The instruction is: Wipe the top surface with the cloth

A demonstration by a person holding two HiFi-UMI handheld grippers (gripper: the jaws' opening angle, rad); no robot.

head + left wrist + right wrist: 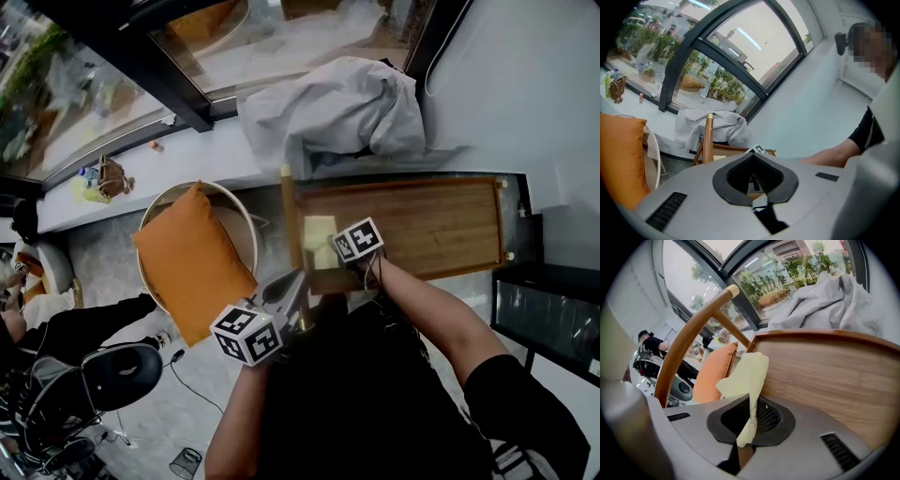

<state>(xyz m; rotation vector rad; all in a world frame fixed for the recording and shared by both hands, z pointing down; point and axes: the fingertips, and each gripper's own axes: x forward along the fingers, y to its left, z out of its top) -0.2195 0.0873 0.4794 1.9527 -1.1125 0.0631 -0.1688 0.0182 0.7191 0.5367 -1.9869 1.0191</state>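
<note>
A wooden tabletop (441, 225) with a raised rim lies in front of me, and it fills the right of the right gripper view (834, 376). A pale yellow cloth (319, 239) rests on its left end. My right gripper (332, 251) is shut on the cloth (745, 376), which drapes out of the jaws (749, 420) onto the wood. My left gripper (292, 289) hovers lower left of the table by its curved wooden post (289, 216). In its own view the left gripper (757, 185) has its jaws closed together with nothing between them.
An orange cushion (192, 262) sits on a round white chair left of the table. A grey crumpled sheet (337, 103) lies on the window ledge behind it. A dark shelf (548, 309) stands at the right, and a seated person and black stool (122, 375) are at the lower left.
</note>
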